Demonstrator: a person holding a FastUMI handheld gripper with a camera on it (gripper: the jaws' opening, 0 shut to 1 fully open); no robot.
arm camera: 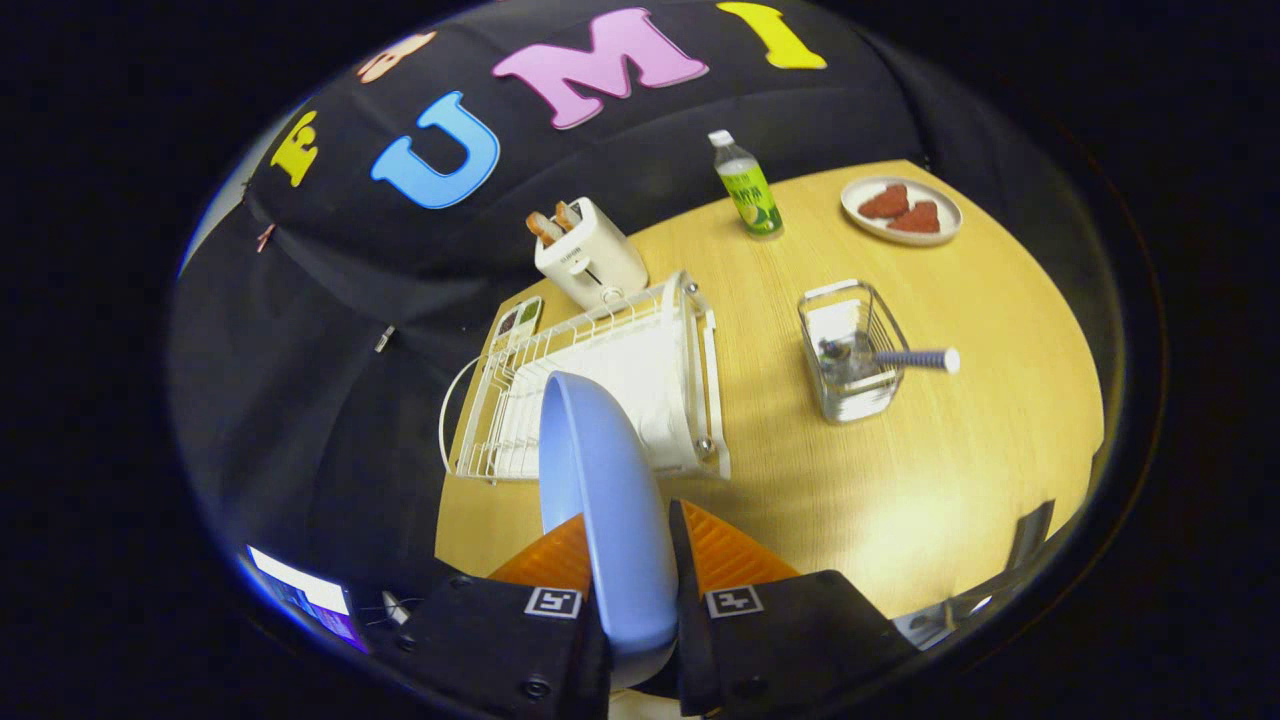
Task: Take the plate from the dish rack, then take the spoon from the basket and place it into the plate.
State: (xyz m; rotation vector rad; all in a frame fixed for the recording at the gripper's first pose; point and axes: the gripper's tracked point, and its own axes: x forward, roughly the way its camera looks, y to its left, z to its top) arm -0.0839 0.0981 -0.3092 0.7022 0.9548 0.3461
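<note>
The claw [632, 590] is pinching the plate [600, 490], one finger pressed on each face, and the plate stands on edge between them, lifted up over the near end of the dish rack [600, 380]. So the first part of the job looks basically done; what's left of this step is getting the plate down flat on the table [900, 500].

To do that well, the person probably wants to swing it right toward the bare wood near the basket [850, 350], tip it until the hollow side faces up, and only let go once the bottom sits on the wood. Dropping it while it's on its rim would likely let it roll or flop. Close to the basket also means a short trip later.

Right now the plate runs edge-on, straight ahead from the fingers toward the rack.

The spoon [890, 357] is lying across the basket's top, its long axis running left to right. The bowl end sits down inside, and the handle pokes out over the right rim, so that's the easy bit to grab.
</note>
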